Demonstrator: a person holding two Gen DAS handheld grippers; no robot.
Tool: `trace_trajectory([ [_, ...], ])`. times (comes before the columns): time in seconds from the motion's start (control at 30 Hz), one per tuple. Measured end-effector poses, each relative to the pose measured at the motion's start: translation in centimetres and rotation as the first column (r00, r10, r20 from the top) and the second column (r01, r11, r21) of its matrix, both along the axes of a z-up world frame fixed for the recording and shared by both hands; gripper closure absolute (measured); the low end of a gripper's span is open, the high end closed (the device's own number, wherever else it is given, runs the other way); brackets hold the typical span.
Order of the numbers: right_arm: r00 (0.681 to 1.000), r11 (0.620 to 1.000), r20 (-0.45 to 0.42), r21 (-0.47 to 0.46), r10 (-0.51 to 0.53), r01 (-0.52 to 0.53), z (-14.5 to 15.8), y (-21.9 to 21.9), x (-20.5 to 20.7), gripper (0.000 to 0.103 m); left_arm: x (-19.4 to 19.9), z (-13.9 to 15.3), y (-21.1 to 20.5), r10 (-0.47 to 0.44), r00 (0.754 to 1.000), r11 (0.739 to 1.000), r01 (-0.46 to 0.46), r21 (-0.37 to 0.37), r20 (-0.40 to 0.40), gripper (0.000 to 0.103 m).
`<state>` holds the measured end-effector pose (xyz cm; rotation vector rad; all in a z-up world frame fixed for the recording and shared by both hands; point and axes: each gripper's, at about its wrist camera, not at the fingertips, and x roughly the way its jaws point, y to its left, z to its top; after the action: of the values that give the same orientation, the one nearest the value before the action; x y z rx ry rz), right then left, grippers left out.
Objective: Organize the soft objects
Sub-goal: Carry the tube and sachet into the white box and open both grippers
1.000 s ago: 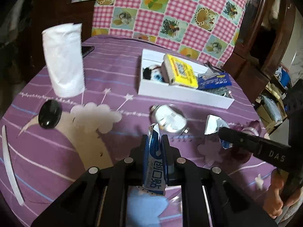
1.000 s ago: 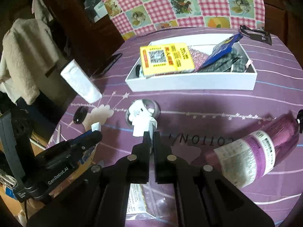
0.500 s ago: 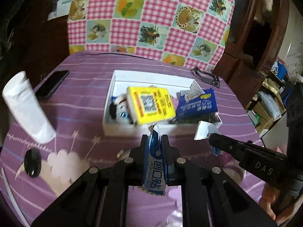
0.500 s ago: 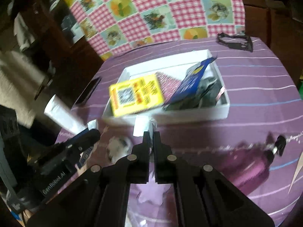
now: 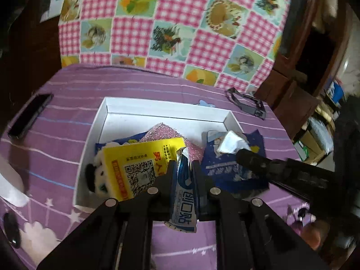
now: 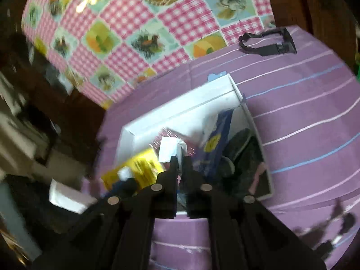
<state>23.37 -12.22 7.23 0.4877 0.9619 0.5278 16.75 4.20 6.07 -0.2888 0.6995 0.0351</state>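
Both grippers are over the white box (image 5: 99, 121) on the purple cloth (image 5: 67, 103).

The left gripper (image 5: 182, 168) is clamped on a blue-and-white sachet (image 5: 183, 204), which stands upright between its pads and sticks out below them. It sits at the near edge of the box, right by the yellow pack (image 5: 137, 168) leaning on a little plush toy (image 5: 96, 180).

The right gripper (image 6: 179, 160) has a crumpled white packet (image 6: 171, 149) at its tips, above the middle of the box. Its jaws have just been opening a touch; there's only a thin slit between them, and the packet still looks pinched at its lower edge. From the left wrist view you can see the same packet (image 5: 231, 142) on the end of that gripper, over a dark blue pouch (image 5: 231, 171).

Also in the box: a pink glittery thing (image 5: 162, 132) and some dark fabric (image 6: 245, 148) at the right end.

Outside it, a phone (image 5: 29, 117) lies to the left, and black glasses (image 6: 267, 42) lie beyond the far right corner. Checked fabric (image 5: 171, 22) hangs behind.
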Motion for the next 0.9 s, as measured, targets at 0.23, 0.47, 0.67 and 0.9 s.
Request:
trace_trajectory([
  [0.23, 1.0, 0.981, -0.005, 0.195, 0.019, -0.018, -0.8, 0.1, 0.0, 0.049, -0.3, -0.8, 0.4, 0.004, 0.999, 1.0, -0.003, -0.013, 0.05, 0.029],
  [0.47, 0.99, 1.0, 0.14, 0.021, 0.0, -0.003, 2.1, 1.0, -1.8, 0.034, -1.5, 0.6, 0.4, 0.005, 0.996, 1.0, -0.007, 0.016, 0.087, 0.028],
  [0.67, 0.982, 0.986, 0.188, -0.16, -0.014, 0.044, 2.7, 1.1, -2.5, 0.034, -3.4, 1.2, 1.6, 0.017, 0.995, 1.0, -0.017, 0.004, 0.099, 0.028],
  [0.9, 0.979, 0.976, 0.205, -0.217, 0.015, 0.03, 3.0, 1.0, -4.6, 0.034, -6.3, 1.8, 2.3, 0.002, 0.994, 1.0, -0.002, -0.006, 0.11, 0.027],
])
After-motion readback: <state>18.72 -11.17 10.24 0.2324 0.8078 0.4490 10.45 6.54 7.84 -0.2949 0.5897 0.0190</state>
